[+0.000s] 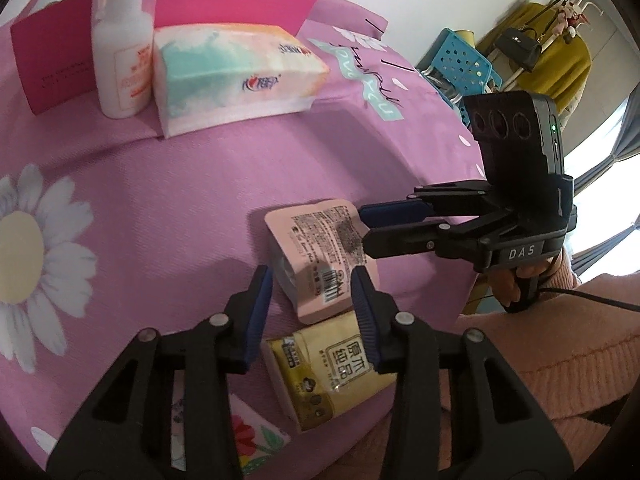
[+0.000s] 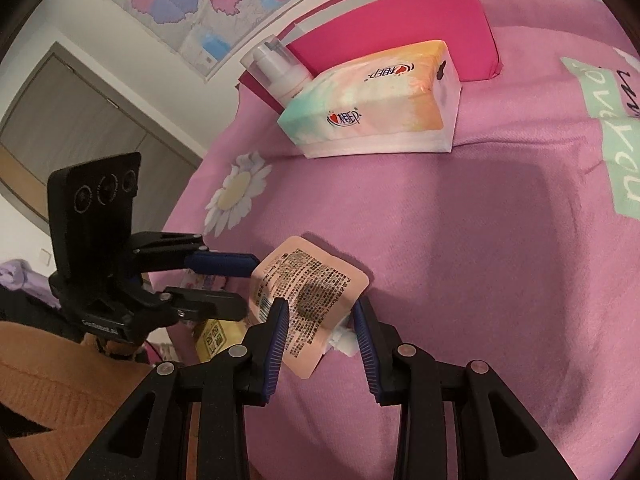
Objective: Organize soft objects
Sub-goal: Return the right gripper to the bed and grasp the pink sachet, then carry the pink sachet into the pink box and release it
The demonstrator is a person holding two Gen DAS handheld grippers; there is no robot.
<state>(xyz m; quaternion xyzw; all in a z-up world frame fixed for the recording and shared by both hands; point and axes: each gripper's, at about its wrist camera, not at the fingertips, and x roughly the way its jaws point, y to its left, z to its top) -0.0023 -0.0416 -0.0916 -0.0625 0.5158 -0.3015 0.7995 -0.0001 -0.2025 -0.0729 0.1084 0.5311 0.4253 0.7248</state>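
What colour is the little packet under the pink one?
Gold-yellow tissue packet, clearest in the left wrist view.

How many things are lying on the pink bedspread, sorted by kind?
Tissue packs: 3, the large pastel tissue pack, pink pouch, gold tissue pack
Pump bottles: 1, white pump bottle
Magenta boxes: 1, magenta box
Total: 5

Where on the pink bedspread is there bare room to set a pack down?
Free: the wide stretch of pink bedspread between the pastel tissue pack and the pale pink flat pouch. Crowded: the near edge, where both grippers flank that pouch and the gold tissue packet.
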